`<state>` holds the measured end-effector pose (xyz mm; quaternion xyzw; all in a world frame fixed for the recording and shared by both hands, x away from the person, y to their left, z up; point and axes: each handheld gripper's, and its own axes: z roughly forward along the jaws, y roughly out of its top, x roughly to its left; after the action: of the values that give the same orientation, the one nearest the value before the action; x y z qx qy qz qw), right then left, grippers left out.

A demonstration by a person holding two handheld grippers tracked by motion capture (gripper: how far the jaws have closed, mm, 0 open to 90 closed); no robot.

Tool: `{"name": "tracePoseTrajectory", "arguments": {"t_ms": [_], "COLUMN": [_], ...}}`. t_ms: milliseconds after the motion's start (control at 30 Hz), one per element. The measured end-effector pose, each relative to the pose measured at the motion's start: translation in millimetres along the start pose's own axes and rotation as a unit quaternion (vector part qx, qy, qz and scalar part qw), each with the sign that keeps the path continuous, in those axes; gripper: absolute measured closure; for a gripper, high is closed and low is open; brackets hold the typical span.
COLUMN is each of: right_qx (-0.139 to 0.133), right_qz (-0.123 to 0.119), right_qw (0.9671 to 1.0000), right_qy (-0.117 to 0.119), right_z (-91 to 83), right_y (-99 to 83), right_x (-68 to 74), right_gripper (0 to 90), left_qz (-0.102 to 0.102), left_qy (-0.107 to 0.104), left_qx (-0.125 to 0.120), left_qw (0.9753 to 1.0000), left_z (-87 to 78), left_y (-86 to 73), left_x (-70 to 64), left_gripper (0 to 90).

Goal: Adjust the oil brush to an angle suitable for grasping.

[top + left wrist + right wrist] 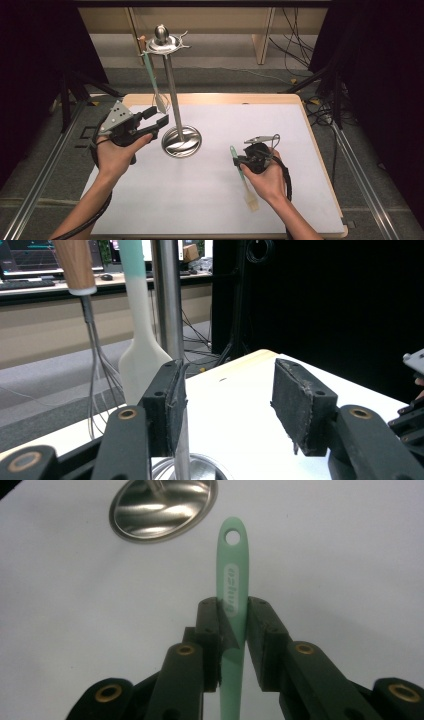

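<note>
The right tongs (pixel 232 625) clamp the green brush (pixel 233 575) by its handle above the tabletop (pixel 210 200); it looks light, stiff-handled, soft-bristled. The left tongs (pixel 227 405) stand apart beside the stand (pixel 172 85).

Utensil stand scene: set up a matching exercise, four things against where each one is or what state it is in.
Things:
1. green-handled brush
2. spatula
3. left tongs
4. whisk

Places or states:
A. open, beside the stand's pole
B. hanging from the stand, pale blade down
C. clamped in the right tongs
D. hanging by a wooden handle, wires down

Pairs: 1-C, 2-B, 3-A, 4-D
</note>
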<state>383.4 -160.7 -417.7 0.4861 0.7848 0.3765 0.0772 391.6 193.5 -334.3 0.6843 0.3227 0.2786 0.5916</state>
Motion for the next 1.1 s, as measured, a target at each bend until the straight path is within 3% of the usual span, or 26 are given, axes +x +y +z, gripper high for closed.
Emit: {"name": "tracePoseTrajectory", "arguments": {"t_ms": [67, 100, 200, 233, 367, 400, 433, 467, 500, 567, 633, 667, 700, 733, 767, 800, 833, 900, 933, 967, 1000, 1033, 1067, 1100], "right_qx": [-0.017, -0.029, -0.043, -0.052, -0.072, -0.082, -0.095, -0.112, -0.095, -0.100, -0.110, -0.117, -0.119, -0.137, -0.128, -0.125, -0.143, -0.139, -0.157, -0.144, -0.142, -0.153, -0.151, -0.173], "right_qz": [-0.009, -0.023, -0.021, -0.035, -0.039, -0.053, -0.035, -0.043, -0.058, -0.051, -0.060, -0.078, -0.061, -0.059, -0.080, -0.062, -0.074, -0.071, -0.063, -0.078, -0.063, -0.074, -0.083, -0.076], "right_qw": [0.9998, 0.9992, 0.9986, 0.9979, 0.9964, 0.9949, 0.9946, 0.9924, 0.9936, 0.9932, 0.9917, 0.9893, 0.9906, 0.9883, 0.9881, 0.9898, 0.9863, 0.9874, 0.9849, 0.9860, 0.9875, 0.9851, 0.9848, 0.9815], "right_qy": [0.005, -0.013, -0.024, -0.017, -0.025, -0.024, -0.025, -0.027, -0.023, -0.029, -0.028, -0.038, -0.030, -0.034, -0.031, -0.029, -0.036, -0.025, -0.035, -0.029, -0.026, -0.026, -0.024, -0.029], "right_z": [-4.3, -6.2, -12.1, -13.0, -19.0, -19.3, -18.7, -18.2, -22.9, -26.1, -26.2, -27.6, -26.8, -25.5, -28.8, -31.0, -29.5, -33.3, -32.7, -36.5, -37.8, -37.4, -38.5, -36.0], "right_y": [0.4, 1.4, 2.5, 3.3, 5.4, 6.4, 6.2, 6.9, 8.7, 9.5, 10.4, 11.9, 11.7, 12.1, 14.1, 14.3, 15.3, 17.2, 17.4, 19.5, 19.1, 20.3, 21.0, 20.8], "right_x": [1.6, 2.7, 9.0, 8.3, 17.3, 16.9, 20.2, 20.5, 20.2, 24.9, 25.6, 23.9, 27.1, 27.8, 25.5, 28.4, 27.7, 28.7, 31.1, 29.7, 33.0, 32.2, 32.0, 34.0], "right_gripper": [77.2, 77.2, 77.3, 77.3, 77.4, 77.5, 77.7, 78.1, 78.1, 78.1, 78.2, 78.2, 78.2, 78.3, 78.3, 78.2, 78.3, 78.3, 78.3, 78.3, 78.3, 78.3, 78.2, 78.2], "left_qz": [-0.001, -0.006, -0.010, -0.016, -0.019, -0.017, -0.016, -0.015, -0.018, -0.013, -0.016, -0.012, -0.012, -0.011, -0.012, -0.010, -0.008, -0.014, -0.012, -0.012, -0.008, -0.008, -0.010, -0.010], "left_qy": [-0.006, -0.008, -0.014, -0.017, -0.029, -0.030, -0.031, -0.031, -0.031, -0.031, -0.032, -0.032, -0.034, -0.034, -0.034, -0.034, -0.034, -0.036, -0.037, -0.037, -0.038, -0.039, -0.040, -0.041], "left_qx": [0.001, 0.001, 0.005, 0.008, 0.013, 0.013, 0.011, 0.011, 0.010, 0.007, 0.005, 0.005, 0.005, 0.006, 0.005, 0.005, 0.004, 0.003, 0.002, 0.002, 0.002, 0.002, 0.001, 0.000], "left_qw": [1.0000, 0.9999, 0.9998, 0.9997, 0.9993, 0.9993, 0.9993, 0.9994, 0.9993, 0.9994, 0.9994, 0.9994, 0.9994, 0.9993, 0.9993, 0.9994, 0.9994, 0.9993, 0.9993, 0.9992, 0.9993, 0.9992, 0.9991, 0.9991], "left_z": [1.7, 2.4, 5.8, 7.2, 12.0, 12.3, 12.5, 12.3, 12.1, 11.7, 11.6, 11.7, 11.8, 11.6, 11.6, 11.6, 11.6, 11.8, 11.7, 11.7, 11.6, 11.6, 11.6, 11.6], "left_y": [-1.3, -2.1, -5.7, -7.3, -11.0, -10.9, -10.9, -10.7, -10.6, -9.9, -9.6, -9.3, -9.3, -9.2, -9.2, -9.0, -8.9, -9.0, -8.8, -8.8, -8.6, -8.7, -8.9, -8.9], "left_x": [-0.7, -1.6, -4.0, -5.3, -10.2, -10.7, -11.3, -11.7, -12.5, -12.5, -13.3, -13.0, -13.5, -13.9, -14.3, -14.4, -14.4, -15.8, -15.9, -16.4, -16.3, -16.9, -17.6, -18.1], "left_gripper": [47.2, 47.2, 46.9, 46.7, 46.1, 46.1, 46.0, 46.0, 46.0, 46.1, 46.1, 46.1, 46.1, 46.1, 46.1, 46.1, 46.2, 46.2, 46.2, 46.3, 46.3, 46.3, 46.3, 46.4]}}
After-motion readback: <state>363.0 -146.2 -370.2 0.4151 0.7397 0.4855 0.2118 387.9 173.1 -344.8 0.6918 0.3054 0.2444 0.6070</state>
